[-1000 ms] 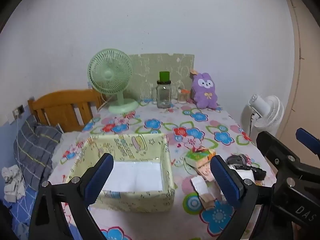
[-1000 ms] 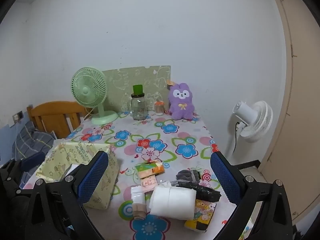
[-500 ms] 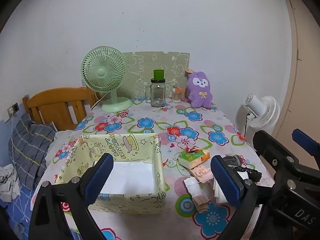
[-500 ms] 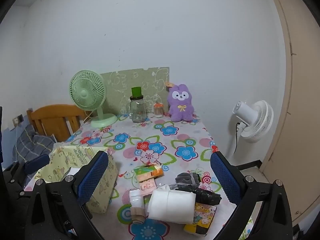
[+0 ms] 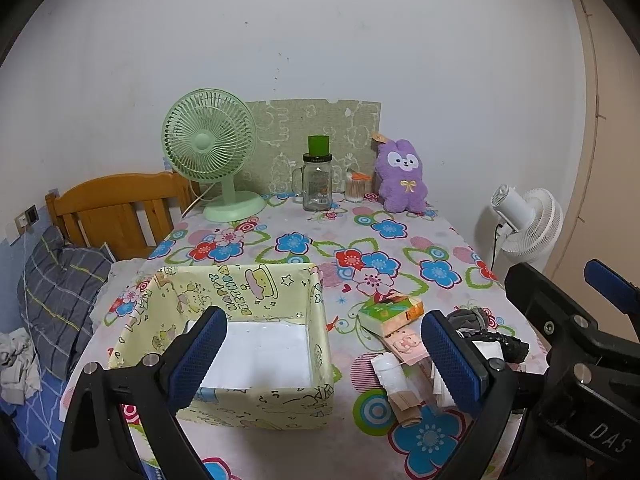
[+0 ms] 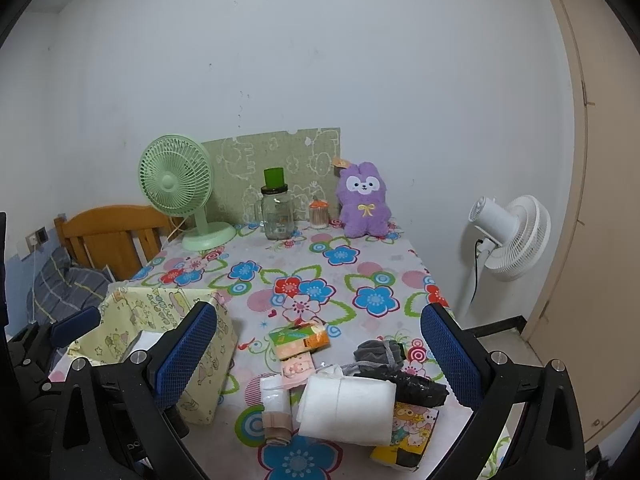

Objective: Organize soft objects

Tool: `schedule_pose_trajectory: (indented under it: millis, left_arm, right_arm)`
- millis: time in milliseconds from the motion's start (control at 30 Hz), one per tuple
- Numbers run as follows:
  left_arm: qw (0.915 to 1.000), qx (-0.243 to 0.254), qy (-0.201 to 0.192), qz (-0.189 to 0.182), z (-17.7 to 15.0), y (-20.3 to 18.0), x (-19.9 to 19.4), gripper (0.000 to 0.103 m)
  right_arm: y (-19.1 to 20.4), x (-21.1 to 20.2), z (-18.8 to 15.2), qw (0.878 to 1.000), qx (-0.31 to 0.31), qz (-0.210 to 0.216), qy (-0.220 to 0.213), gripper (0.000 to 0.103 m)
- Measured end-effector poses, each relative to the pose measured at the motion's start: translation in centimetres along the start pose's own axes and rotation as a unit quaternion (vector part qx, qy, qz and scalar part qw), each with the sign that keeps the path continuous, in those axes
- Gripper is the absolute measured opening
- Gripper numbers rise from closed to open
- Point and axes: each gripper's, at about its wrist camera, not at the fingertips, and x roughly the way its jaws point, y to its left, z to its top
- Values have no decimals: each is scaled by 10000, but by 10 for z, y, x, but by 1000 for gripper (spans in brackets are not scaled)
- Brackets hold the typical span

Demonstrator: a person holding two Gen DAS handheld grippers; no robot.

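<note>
White towel roll (image 6: 347, 408) lying crosswise on floral tablecloth (image 6: 320, 276) beside yellow box (image 5: 256, 344), grippers (image 5: 324, 360) (image 6: 320, 360) both spread and empty, white wall (image 6: 320, 60) behind.

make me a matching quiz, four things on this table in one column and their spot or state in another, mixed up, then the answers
1. purple plush rabbit
2. green desk fan
3. white folded cloth
4. yellow patterned box

A. near left, open on top
B. back left corner
C. back right, upright by the wall
D. near edge, in the pile between the right gripper fingers

Pairs: 1-C, 2-B, 3-D, 4-A
</note>
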Motion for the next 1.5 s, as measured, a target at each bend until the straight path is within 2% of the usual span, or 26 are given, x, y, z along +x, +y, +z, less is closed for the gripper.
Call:
schedule_pose_trajectory:
  millis: [1500]
  left_arm:
    - [10000, 6, -25, -79, -2, -4, -6, 98]
  right_arm:
    - [-2, -2, 2, 10000, 9, -37, -22, 102]
